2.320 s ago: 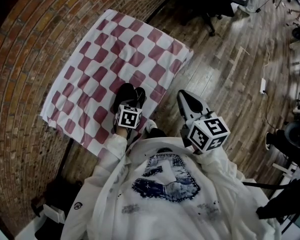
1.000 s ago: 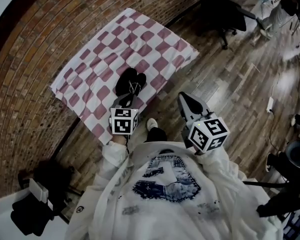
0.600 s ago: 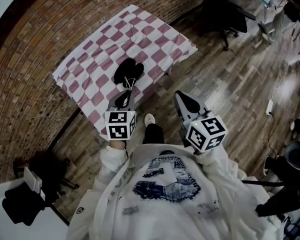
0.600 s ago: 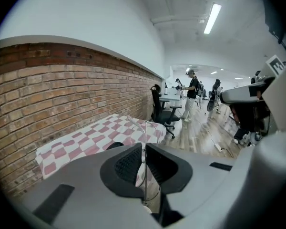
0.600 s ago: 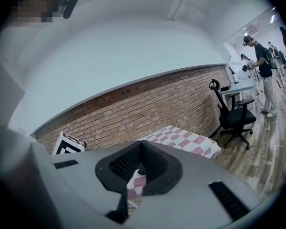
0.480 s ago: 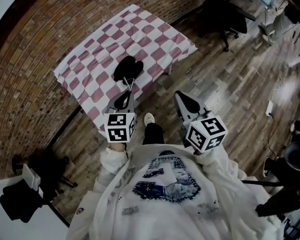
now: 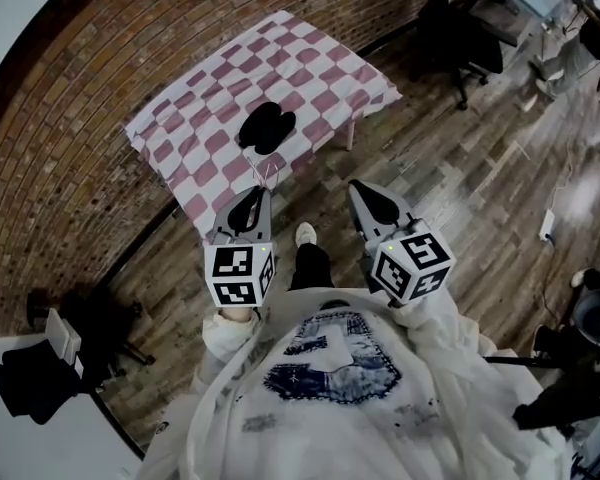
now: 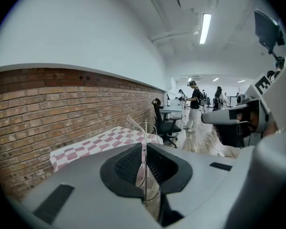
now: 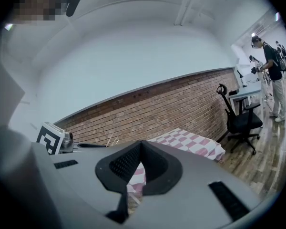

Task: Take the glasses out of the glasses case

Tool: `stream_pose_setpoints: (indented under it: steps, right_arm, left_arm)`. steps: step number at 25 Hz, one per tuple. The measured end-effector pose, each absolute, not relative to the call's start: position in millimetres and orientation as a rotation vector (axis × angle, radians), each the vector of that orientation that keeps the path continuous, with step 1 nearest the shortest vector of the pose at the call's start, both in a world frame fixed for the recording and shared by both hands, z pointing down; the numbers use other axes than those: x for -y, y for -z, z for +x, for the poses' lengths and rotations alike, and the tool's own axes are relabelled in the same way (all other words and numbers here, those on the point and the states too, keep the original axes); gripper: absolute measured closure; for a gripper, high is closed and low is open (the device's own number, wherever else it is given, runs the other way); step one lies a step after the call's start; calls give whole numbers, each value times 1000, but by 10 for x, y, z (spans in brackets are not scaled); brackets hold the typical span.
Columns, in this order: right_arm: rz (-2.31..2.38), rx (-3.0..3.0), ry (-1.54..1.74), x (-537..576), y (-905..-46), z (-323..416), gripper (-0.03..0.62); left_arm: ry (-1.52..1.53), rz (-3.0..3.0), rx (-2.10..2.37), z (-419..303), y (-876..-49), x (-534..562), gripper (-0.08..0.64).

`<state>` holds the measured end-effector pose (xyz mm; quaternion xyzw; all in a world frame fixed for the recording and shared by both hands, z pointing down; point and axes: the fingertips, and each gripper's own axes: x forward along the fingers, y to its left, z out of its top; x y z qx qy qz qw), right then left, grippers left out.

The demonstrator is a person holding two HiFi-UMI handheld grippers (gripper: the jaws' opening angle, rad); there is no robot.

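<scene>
The black glasses case lies open on the table with the red-and-white checked cloth. My left gripper is held off the table's near edge, above the wooden floor. It is shut on thin wire-framed glasses. In the left gripper view the glasses stand upright between the pads of the left gripper, with the table beyond. My right gripper hangs level beside it, shut with nothing in it. In its own view the right gripper has its tips touching.
A brick wall runs behind the table. A black office chair stands to the table's right. Dark gear sits on the floor at lower left. The person's shoe is between the grippers. A person stands far off.
Both grippers have drawn back from the table, which now lies farther off. The left one has lifted the glasses away from the case; the case stays on the cloth.
</scene>
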<state>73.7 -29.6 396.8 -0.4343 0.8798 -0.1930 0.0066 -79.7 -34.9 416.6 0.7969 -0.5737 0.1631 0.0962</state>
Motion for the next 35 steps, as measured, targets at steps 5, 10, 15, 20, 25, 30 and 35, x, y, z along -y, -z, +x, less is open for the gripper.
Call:
stream_pose_setpoints:
  steps: [5, 10, 15, 20, 25, 30, 35]
  right_arm:
    - [-1345, -2749, 560, 178, -3865, 735, 578]
    - [-1336, -2752, 531, 111, -3780, 743, 578]
    - [-1330, -2751, 522, 56, -3764, 750, 578]
    - [-1332, -2747, 525, 23, -3785, 768, 578]
    - [-1331, -2747, 528, 16, -3795, 775, 578]
    - [-1325, -2751, 532, 27, -3784, 776, 578]
    - [-1322, -2756, 529, 30, -3766, 762, 578]
  left_arm:
    - [-456, 2376, 1727, -798, -4025, 152, 520]
    - [-436, 2389, 1742, -768, -3912, 66, 520]
    - [-426, 2393, 1740, -742, -3899, 12, 520]
    - [-419, 2391, 1741, -731, -3910, -26, 521]
    - [-414, 2398, 1747, -722, -3877, -31, 522]
    - [-415, 2393, 1752, -719, -3861, -20, 522]
    - [-412, 2393, 1755, -726, -3840, -16, 522]
